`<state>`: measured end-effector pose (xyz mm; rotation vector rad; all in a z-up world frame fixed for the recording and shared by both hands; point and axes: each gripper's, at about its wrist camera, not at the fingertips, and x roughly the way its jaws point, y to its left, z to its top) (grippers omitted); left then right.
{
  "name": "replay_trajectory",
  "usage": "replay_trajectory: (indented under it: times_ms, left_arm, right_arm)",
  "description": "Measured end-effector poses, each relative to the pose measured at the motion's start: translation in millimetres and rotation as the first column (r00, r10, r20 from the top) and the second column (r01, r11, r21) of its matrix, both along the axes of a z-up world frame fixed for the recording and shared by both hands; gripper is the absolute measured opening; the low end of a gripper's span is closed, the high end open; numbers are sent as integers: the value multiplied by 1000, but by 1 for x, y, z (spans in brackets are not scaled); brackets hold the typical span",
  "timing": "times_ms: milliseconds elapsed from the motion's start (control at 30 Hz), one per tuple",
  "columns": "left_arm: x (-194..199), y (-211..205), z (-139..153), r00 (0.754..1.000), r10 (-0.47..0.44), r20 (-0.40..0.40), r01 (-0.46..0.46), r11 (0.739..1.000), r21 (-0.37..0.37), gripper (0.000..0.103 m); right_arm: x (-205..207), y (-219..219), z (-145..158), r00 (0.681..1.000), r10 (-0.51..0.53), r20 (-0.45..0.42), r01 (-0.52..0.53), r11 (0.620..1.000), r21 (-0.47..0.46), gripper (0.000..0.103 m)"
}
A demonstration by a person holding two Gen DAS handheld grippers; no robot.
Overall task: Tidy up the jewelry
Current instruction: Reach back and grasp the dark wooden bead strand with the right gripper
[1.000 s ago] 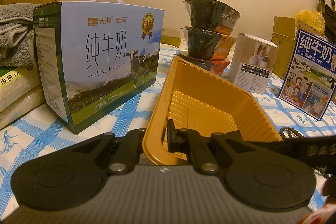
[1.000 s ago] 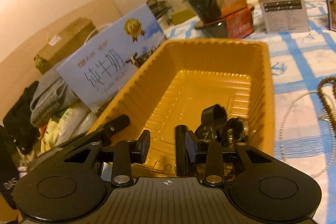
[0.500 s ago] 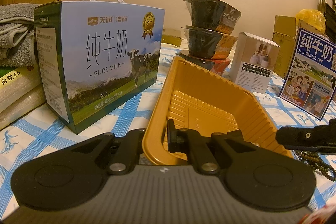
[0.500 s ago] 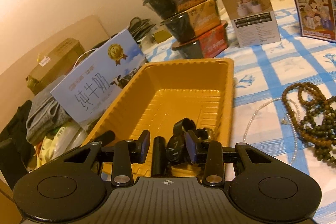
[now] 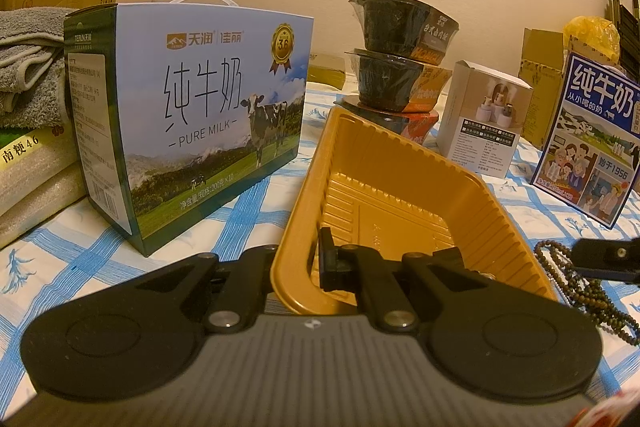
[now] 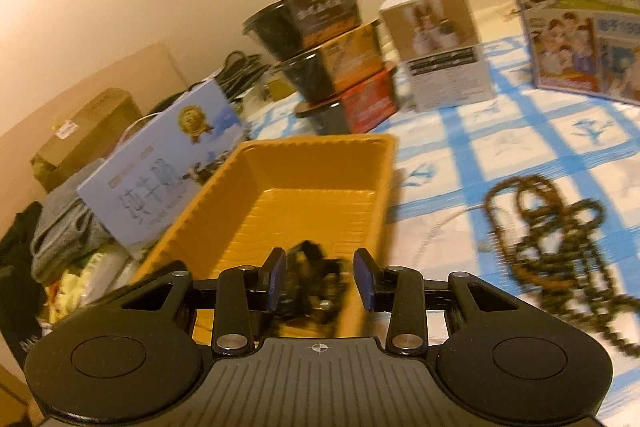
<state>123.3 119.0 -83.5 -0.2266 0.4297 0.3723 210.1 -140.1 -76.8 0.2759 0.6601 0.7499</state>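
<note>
A yellow plastic tray [image 5: 400,187] lies on the blue-checked cloth. My left gripper [image 5: 310,259] is shut on the tray's near wall, one finger outside and one inside. In the right wrist view the tray [image 6: 304,187] is ahead and to the left. My right gripper [image 6: 320,275] hangs open above its near right corner, nothing between the pads. Blurred dark pieces [image 6: 316,267] lie in the tray corner behind it. A dark beaded necklace [image 6: 560,239] lies in a heap on the cloth to the right, with a thin pale chain [image 6: 440,227] beside it. The beads [image 5: 560,267] and a right fingertip [image 5: 608,259] show at the left wrist view's right edge.
A large milk carton box [image 5: 192,131] stands left of the tray. Stacked black bowls [image 5: 400,67] and a small white box [image 5: 484,123] stand behind it. A blue milk box [image 5: 592,139] stands at the far right. Towels and cardboard boxes [image 5: 36,67] pile up at the left.
My right gripper has swung right, from over the tray's inside to its right corner, bringing the beaded necklace into view. My left gripper has kept its hold on the tray.
</note>
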Motion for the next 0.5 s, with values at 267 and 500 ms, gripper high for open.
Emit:
replay_trajectory:
  times_ms: [267, 500]
  left_arm:
    - [0, 0, 0, 1000, 1, -1, -1, 1000, -1, 7]
    - [0, 0, 0, 1000, 1, -1, -1, 1000, -1, 7]
  right_arm:
    - [7, -40, -22, 993, -117, 2, 117, 985, -123, 38]
    - [6, -55, -37, 990, -137, 40, 142, 963, -228, 38]
